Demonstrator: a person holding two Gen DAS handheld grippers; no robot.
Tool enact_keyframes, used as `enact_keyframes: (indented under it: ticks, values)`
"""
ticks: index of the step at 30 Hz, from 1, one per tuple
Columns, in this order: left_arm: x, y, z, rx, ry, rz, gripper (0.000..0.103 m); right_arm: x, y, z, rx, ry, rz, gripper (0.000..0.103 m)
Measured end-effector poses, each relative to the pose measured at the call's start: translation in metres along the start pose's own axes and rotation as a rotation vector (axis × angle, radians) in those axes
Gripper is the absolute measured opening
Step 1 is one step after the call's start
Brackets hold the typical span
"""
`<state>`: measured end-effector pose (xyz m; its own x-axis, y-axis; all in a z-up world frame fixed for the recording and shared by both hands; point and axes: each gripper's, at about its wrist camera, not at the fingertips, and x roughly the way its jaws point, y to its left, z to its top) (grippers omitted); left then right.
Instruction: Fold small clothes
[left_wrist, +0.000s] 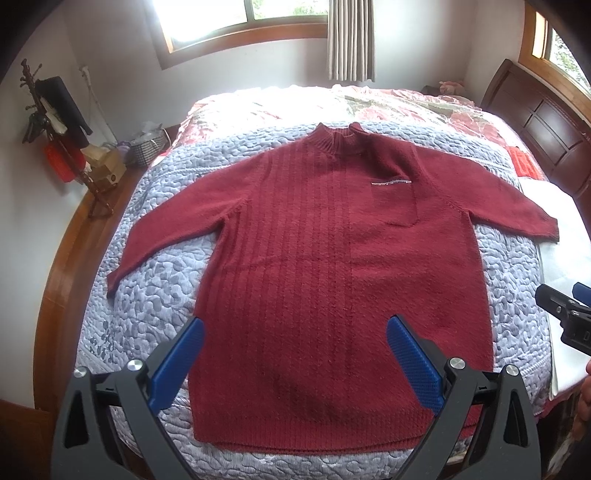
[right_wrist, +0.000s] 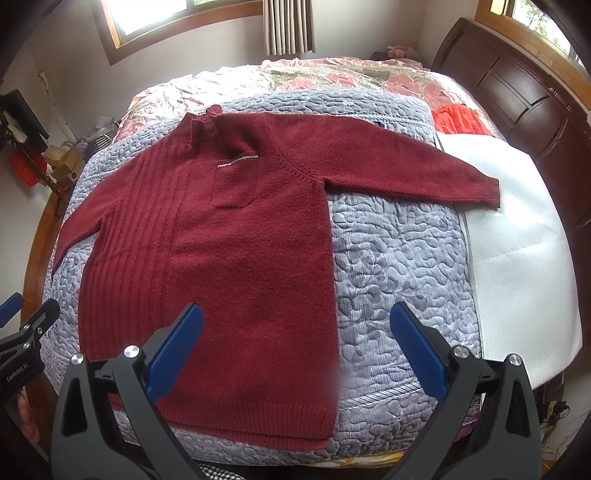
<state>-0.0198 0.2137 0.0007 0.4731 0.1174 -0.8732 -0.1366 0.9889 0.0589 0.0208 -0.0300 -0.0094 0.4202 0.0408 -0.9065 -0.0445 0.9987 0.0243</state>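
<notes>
A dark red knit sweater (left_wrist: 332, 266) lies flat and face up on a grey quilted blanket (left_wrist: 155, 295), filling the middle of the left wrist view and the left and centre of the right wrist view. Its collar points toward the top of the frame and its hem toward the bottom. Both sleeves are spread outward; the sleeve (right_wrist: 406, 162) at upper right reaches onto a white sheet (right_wrist: 524, 258). A chest pocket (left_wrist: 393, 203) carries a thin silvery trim strip along its top edge; any writing on it is too small to read.

The left gripper (left_wrist: 295, 358) hovers over the lower part of the sweater, its blue-padded fingers (left_wrist: 181, 362) spread wide with nothing between them. The right gripper (right_wrist: 295, 347) is likewise spread wide and empty, above the sweater's lower right edge and the bare blanket beside it. In the right wrist view the left gripper's black body shows at the lower left edge, with white lettering that looks like "GenRobot.AI". A bit of a hand (left_wrist: 585, 391) shows at the right edge of the left wrist view.

Beyond the blanket lies a floral bedspread (right_wrist: 332, 77), with a dark wooden headboard (right_wrist: 517, 99) at upper right, a red item (right_wrist: 458, 118) beside it, and a window (left_wrist: 240, 22) and curtain (left_wrist: 351, 37) at the top. A coat stand (left_wrist: 55, 122) sits at far left.
</notes>
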Motion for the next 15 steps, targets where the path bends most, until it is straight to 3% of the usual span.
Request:
enact_keyframes:
  ticks: [15]
  values:
    - [0.009, -0.006, 0.009, 0.01, 0.013, 0.002, 0.099, 0.011, 0.0, 0.008, -0.001, 0.016, 0.005, 0.1]
